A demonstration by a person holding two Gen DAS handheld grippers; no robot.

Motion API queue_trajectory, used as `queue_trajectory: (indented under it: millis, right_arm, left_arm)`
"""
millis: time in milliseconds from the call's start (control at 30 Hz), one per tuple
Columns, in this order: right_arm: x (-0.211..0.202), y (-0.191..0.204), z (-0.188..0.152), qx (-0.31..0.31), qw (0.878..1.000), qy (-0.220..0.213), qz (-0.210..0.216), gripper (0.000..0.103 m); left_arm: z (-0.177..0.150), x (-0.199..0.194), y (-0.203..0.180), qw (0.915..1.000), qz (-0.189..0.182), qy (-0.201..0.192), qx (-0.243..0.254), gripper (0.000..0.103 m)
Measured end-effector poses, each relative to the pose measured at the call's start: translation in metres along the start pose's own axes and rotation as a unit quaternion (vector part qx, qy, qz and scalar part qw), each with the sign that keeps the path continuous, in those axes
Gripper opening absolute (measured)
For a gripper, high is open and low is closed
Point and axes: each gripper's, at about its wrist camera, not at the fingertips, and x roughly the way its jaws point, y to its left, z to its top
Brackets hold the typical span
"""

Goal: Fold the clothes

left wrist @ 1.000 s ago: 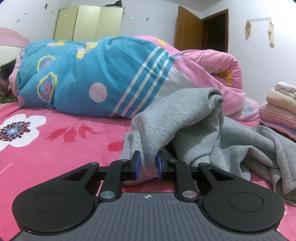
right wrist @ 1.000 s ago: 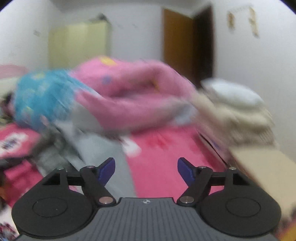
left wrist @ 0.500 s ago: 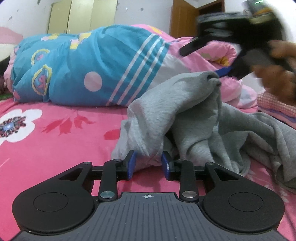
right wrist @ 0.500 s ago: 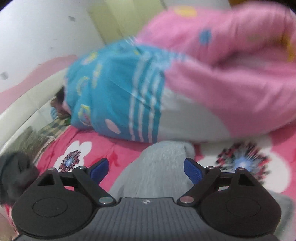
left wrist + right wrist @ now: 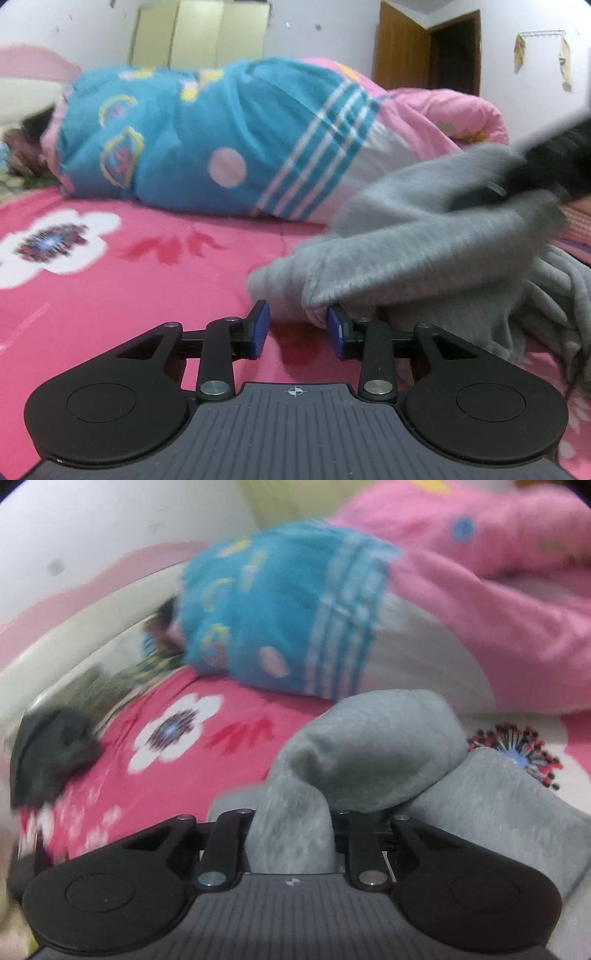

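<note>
Right wrist view: the right gripper (image 5: 291, 834) has just been closing and now clenches a bunched fold of the grey sweatshirt (image 5: 369, 749), which lies crumpled on the pink floral bedsheet (image 5: 122, 775). The left gripper (image 5: 298, 329) has just been opening; its pads stand apart, having released the cuff (image 5: 280, 288). Likely 1 handover before spreading flat.

Left gripper (image 5: 298, 330) jaws just opening, apart; right gripper (image 5: 291, 843) jaws just closing, clamped.
</note>
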Motion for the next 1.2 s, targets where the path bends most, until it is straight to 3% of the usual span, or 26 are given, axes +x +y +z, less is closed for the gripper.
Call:
queue_trajectory:
  millis: [67, 267, 433, 633, 700, 833, 900, 967, 1000, 1067, 1100, 1200]
  right_arm:
    - [-0.015, 0.020, -0.023, -0.038, 0.999, -0.009, 0.000, 0.020]
    - [-0.038, 0.064, -0.097, -0.100, 0.995, -0.024, -0.010, 0.019]
    - [-0.041, 0.080, -0.144, -0.106, 0.994, -0.022, -0.003, 0.018]
    - [-0.030, 0.103, -0.174, -0.169, 0.984, -0.033, -0.033, 0.019]
    - [-0.035, 0.110, -0.176, -0.191, 0.980, -0.039, -0.043, 0.021]
    - [-0.067, 0.100, -0.170, -0.193, 0.980, -0.052, -0.021, 0.024]
    - [-0.091, 0.087, -0.160, -0.186, 0.979, -0.083, -0.011, 0.028]
    - [-0.110, 0.069, -0.140, -0.170, 0.978, -0.119, -0.014, 0.044]
    - [-0.112, 0.059, -0.127, -0.156, 0.979, -0.132, -0.023, 0.047]
    - [-0.108, 0.032, -0.096, -0.106, 0.982, -0.150, -0.036, 0.066]
    - [-0.101, 0.020, -0.084, -0.078, 0.985, -0.151, -0.029, 0.070]
    - [-0.069, -0.017, -0.056, 0.010, 0.992, -0.124, 0.006, 0.073]
  left_arm:
    - [-0.001, -0.009, 0.003, 1.0000, 0.007, -0.005, 0.002, 0.036]
    - [-0.014, -0.030, 0.022, 0.9974, 0.016, 0.071, -0.008, 0.036]
    - [-0.019, -0.065, 0.047, 0.9950, 0.065, 0.068, -0.035, 0.035]
    - [-0.002, -0.072, 0.029, 0.9983, 0.007, 0.026, -0.052, 0.036]
    - [0.000, -0.064, 0.010, 0.9989, -0.027, 0.017, -0.036, 0.036]
    - [-0.010, -0.032, -0.015, 0.9981, -0.034, 0.052, -0.001, 0.036]
    - [-0.018, -0.022, -0.019, 0.9974, -0.030, 0.064, 0.011, 0.036]
    - [-0.024, -0.023, -0.021, 0.9973, -0.029, 0.060, 0.029, 0.036]
    - [-0.026, -0.024, -0.021, 0.9971, -0.030, 0.061, 0.035, 0.036]
    - [-0.028, -0.025, -0.019, 0.9969, -0.032, 0.063, 0.035, 0.036]
    - [-0.029, -0.024, -0.018, 0.9968, -0.034, 0.065, 0.033, 0.036]
    - [-0.032, -0.022, -0.016, 0.9965, -0.038, 0.069, 0.028, 0.036]
